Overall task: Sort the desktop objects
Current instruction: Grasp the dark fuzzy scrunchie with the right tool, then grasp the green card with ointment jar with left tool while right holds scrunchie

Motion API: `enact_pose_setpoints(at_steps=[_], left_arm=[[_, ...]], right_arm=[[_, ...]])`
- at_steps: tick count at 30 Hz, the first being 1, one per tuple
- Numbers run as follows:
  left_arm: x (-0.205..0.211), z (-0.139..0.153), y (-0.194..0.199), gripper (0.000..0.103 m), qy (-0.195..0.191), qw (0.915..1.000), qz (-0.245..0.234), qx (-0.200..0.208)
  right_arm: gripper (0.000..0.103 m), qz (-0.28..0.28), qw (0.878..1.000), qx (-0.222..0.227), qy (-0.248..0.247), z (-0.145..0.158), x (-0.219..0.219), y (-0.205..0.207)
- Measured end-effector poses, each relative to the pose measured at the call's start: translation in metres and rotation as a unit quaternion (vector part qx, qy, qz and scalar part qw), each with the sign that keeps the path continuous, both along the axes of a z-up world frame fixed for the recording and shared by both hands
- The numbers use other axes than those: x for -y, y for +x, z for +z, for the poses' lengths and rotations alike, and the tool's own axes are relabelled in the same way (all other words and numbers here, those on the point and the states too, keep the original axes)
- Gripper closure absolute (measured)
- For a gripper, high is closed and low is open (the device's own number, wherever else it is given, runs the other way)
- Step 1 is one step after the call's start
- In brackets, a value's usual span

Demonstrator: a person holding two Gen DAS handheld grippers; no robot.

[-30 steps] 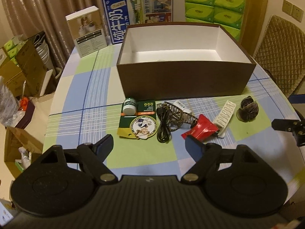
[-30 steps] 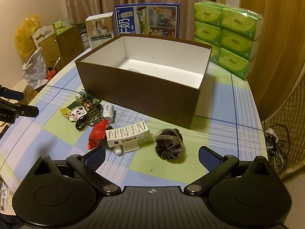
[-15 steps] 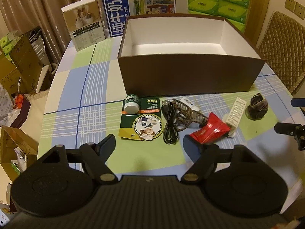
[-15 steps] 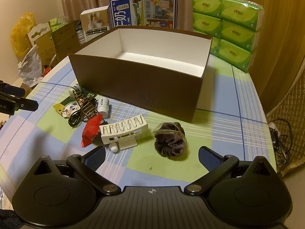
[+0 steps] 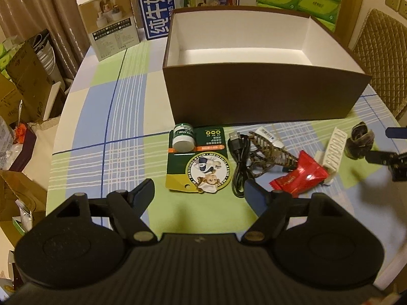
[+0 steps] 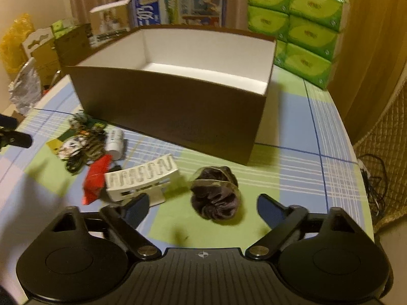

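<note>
Small objects lie in a row in front of a brown box [image 5: 267,96] with a white, bare inside. My left gripper [image 5: 198,194] is open just short of a green card [image 5: 198,167], with nothing between its fingers. A small green bottle [image 5: 183,137] lies on the card's far end. Beside them are a black USB cable [image 5: 239,157], a patterned hair claw [image 5: 272,152] and a red packet [image 5: 297,178]. My right gripper [image 6: 203,207] is closing its jaws. A dark scrunchie [image 6: 216,195] sits partly between the fingers, untouched. A white rack [image 6: 142,178] lies by its left finger.
A milk carton box [image 5: 157,12], a small photo box [image 5: 112,20] and green tissue packs [image 6: 305,25] stand behind the brown box [image 6: 173,111]. The round table's checked cloth [image 5: 114,106] ends at left over cardboard boxes. A quilted chair [image 5: 381,58] stands at right.
Both grippers have come lower and closer to the objects. The right gripper's fingers have narrowed on either side of the scrunchie. The left gripper's opening looks much the same.
</note>
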State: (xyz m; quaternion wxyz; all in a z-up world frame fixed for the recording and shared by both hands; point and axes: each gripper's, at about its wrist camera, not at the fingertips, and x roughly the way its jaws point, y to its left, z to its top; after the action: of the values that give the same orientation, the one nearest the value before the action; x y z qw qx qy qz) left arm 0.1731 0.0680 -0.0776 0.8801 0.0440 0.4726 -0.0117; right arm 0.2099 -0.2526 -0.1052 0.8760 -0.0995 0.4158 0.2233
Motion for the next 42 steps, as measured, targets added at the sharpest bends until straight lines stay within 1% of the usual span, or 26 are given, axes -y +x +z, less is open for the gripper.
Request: enact_pose_setpoints(at_steps=[2,5,8,12,15,16,17,18,19,20,23,25,28,36,42], left_arm=[[-0.003,-0.004,0.005,0.029,0.000,1.0000,0.001,-0.003],[-0.010,-0.010,0.011,0.029,0.001,1.0000,0.004,-0.005],[-0.016,-0.016,0.016,0.029,0.000,0.9999,0.007,-0.009],[-0.022,-0.023,0.024,0.030,-0.001,0.9998,0.010,-0.015],[-0.024,-0.027,0.029,0.031,0.000,0.9999,0.005,-0.016],[-0.024,-0.029,0.031,0.031,0.001,0.9999,0.003,-0.017],[-0.024,-0.030,0.034,0.032,0.002,0.9999,0.000,-0.017],[-0.025,-0.032,0.036,0.033,0.003,0.9998,-0.003,-0.017],[-0.025,-0.033,0.038,0.034,0.003,0.9998,-0.005,-0.017],[-0.026,-0.035,0.041,0.035,0.004,0.9998,-0.007,-0.017],[-0.028,-0.039,0.049,0.038,0.003,0.9997,-0.015,-0.017],[-0.030,-0.043,0.053,0.043,0.002,0.9997,-0.020,-0.016],[-0.032,-0.048,0.061,0.047,0.000,0.9995,-0.028,-0.017],[-0.031,-0.057,0.090,0.054,-0.005,0.9987,-0.051,-0.008],[-0.034,-0.068,0.109,0.067,-0.008,0.9981,-0.060,-0.012]], right_arm=[[0.024,-0.014,1.000,-0.006,0.000,-0.007,0.002,0.007],[0.029,-0.032,0.999,-0.019,0.002,-0.017,0.004,0.018],[0.033,-0.038,0.999,-0.027,0.003,-0.024,0.004,0.025],[0.038,-0.042,0.999,-0.031,-0.010,-0.033,0.001,0.030],[0.053,-0.045,0.998,-0.034,-0.017,-0.040,0.000,0.033],[0.066,-0.046,0.998,-0.034,-0.018,-0.041,0.000,0.033],[0.074,-0.045,0.998,-0.036,-0.019,-0.043,0.000,0.034],[0.076,-0.049,0.998,-0.035,-0.018,-0.044,0.000,0.035],[0.081,-0.053,0.998,-0.034,-0.015,-0.043,0.002,0.035],[0.084,-0.057,0.998,-0.036,-0.011,-0.043,0.003,0.036],[0.087,-0.074,0.997,-0.037,-0.007,-0.042,0.008,0.039],[0.088,-0.085,0.996,-0.041,-0.002,-0.041,0.012,0.042],[0.088,-0.105,0.993,-0.050,0.009,-0.040,0.020,0.046],[0.087,-0.134,0.989,-0.059,0.019,-0.038,0.030,0.049],[0.087,-0.143,0.988,-0.061,0.019,-0.037,0.030,0.051]])
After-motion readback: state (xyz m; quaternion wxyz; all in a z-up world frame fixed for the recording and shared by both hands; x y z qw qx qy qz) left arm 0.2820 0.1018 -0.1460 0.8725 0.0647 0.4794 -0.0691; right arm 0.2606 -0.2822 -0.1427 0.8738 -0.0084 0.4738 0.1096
